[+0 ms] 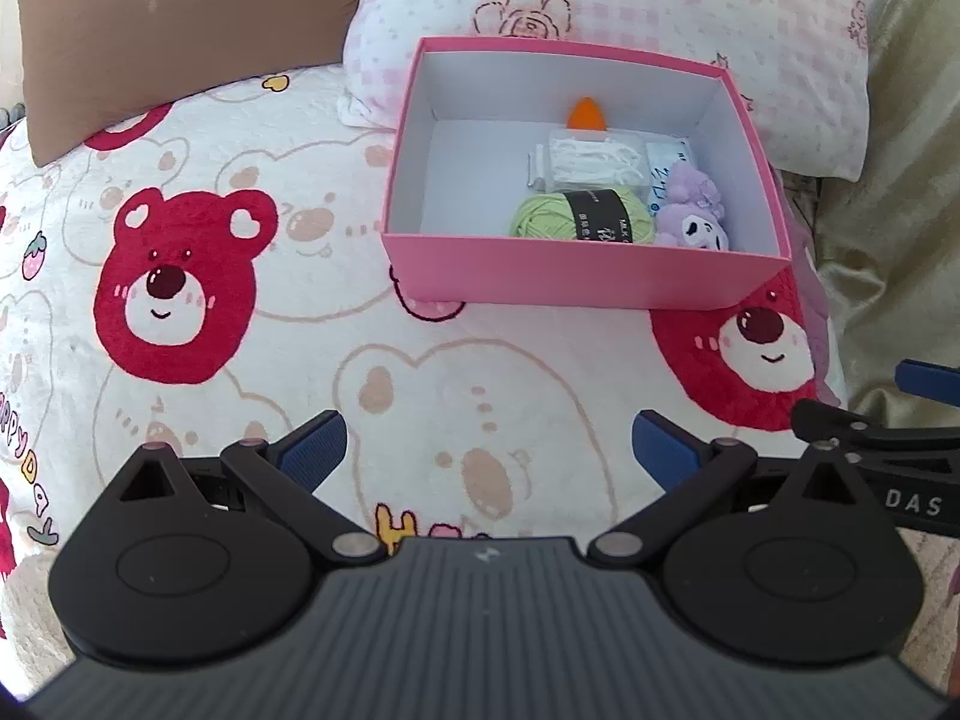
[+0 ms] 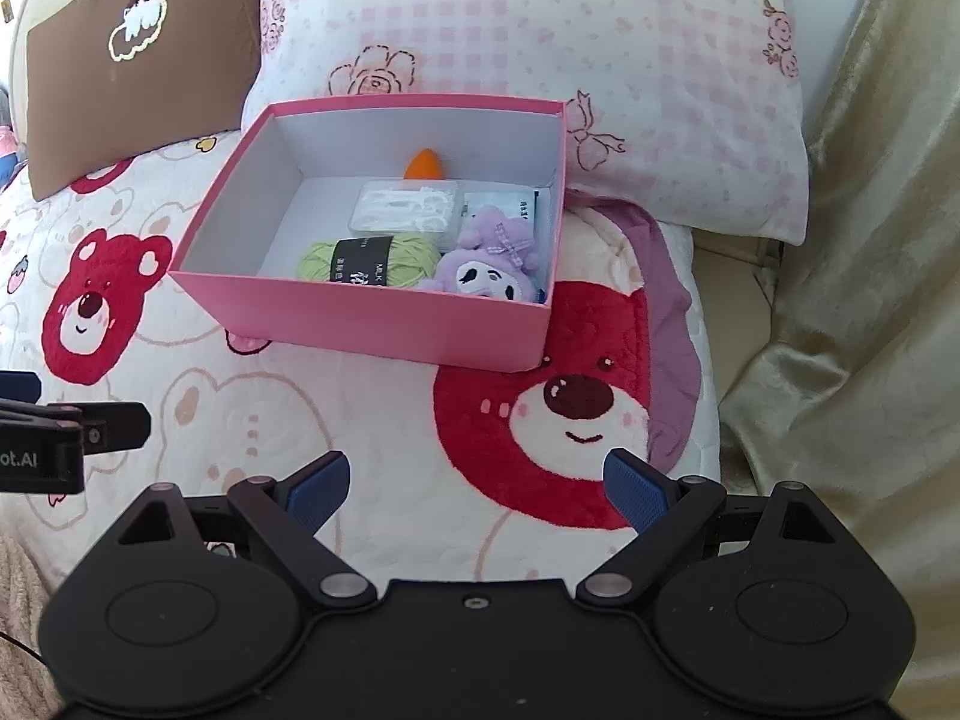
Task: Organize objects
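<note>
Nearest the left wrist camera, the left gripper (image 1: 489,450) hangs over the bear-print blanket (image 1: 198,276) with its blue-padded fingers spread wide and nothing between them. Part of the right gripper (image 1: 870,420) pokes in at the right edge; from here I cannot tell how its fingers stand. Farther off, right of centre, a pink box (image 1: 576,273) with a white inside sits on the blanket, its far side against a pink checked pillow (image 1: 600,0). Everything in it crowds the right half — a green yarn ball (image 1: 579,216) with a black band at the near wall, a purple plush toy (image 1: 693,213) just right of it, a clear case of white floss picks (image 1: 591,162) behind the yarn, a pale blue packet (image 1: 666,165) beside that case, and an orange pointed piece (image 1: 588,114) at the far wall. A brown cushion (image 1: 180,42) lies far left.

From the right wrist camera, the right gripper (image 2: 477,483) also hangs released and empty, above a large red bear face. The left gripper (image 2: 72,420) shows at the left edge. Left of centre stands the pink box (image 2: 372,318), holding the same things: yarn ball (image 2: 372,261), plush toy (image 2: 486,267), floss picks (image 2: 408,207), blue packet (image 2: 510,201) and orange piece (image 2: 429,163) — the box's left part is bare white floor. Golden fabric (image 2: 840,330) drapes on the right.
</note>
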Tool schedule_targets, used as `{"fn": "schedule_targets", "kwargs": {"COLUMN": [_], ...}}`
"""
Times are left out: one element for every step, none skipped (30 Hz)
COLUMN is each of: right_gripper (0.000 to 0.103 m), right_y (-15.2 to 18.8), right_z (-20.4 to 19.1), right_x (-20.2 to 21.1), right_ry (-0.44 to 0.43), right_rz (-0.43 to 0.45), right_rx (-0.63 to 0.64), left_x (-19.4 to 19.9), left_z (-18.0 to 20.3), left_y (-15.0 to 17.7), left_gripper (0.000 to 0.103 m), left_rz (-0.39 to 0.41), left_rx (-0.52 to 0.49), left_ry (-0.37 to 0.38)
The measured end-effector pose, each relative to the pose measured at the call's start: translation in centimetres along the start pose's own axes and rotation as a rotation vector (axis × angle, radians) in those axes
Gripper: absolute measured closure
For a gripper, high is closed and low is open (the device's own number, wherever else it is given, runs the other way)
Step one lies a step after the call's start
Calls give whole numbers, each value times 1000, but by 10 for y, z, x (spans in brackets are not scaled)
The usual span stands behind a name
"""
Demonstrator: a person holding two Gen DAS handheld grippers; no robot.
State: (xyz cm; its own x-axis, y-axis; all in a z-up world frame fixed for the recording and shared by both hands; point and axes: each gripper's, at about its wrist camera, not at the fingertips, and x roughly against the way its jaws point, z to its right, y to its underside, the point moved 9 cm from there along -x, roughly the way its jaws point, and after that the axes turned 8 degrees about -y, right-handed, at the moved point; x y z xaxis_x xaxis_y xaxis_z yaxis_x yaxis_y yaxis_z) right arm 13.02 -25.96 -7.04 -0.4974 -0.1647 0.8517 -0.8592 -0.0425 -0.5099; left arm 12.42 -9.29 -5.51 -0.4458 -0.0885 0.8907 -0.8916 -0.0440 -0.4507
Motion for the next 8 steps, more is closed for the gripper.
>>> {"fn": "schedule_targets", "kwargs": {"right_gripper": [9,9,9,9,9,9,9,9], "right_y": [0,0,1,1,2,2,2,2], "right_z": [-1,-2,-2,-3,-3,-2,-2,-1], "right_x": [0,0,1,0,0,0,-1,0], "right_ry": [-4,-6,-7,-7,-6,-4,-3,-3], "right_rz": [0,0,0,-2,-3,-4,-5,-5], "right_rx": [4,6,8,10,10,9,8,7], "left_x": [0,0,1,2,2,3,3,4], "left_z": [0,1,1,2,2,3,3,3], "left_y": [0,1,1,1,1,1,1,2], "left_gripper": [0,0,0,0,0,0,0,0], "left_rz": [-3,-8,-11,-12,-14,-15,-14,-16], "left_rx": [-1,2,6,8,10,11,13,14], "left_ry": [4,11,21,30,37,43,49,56]}}
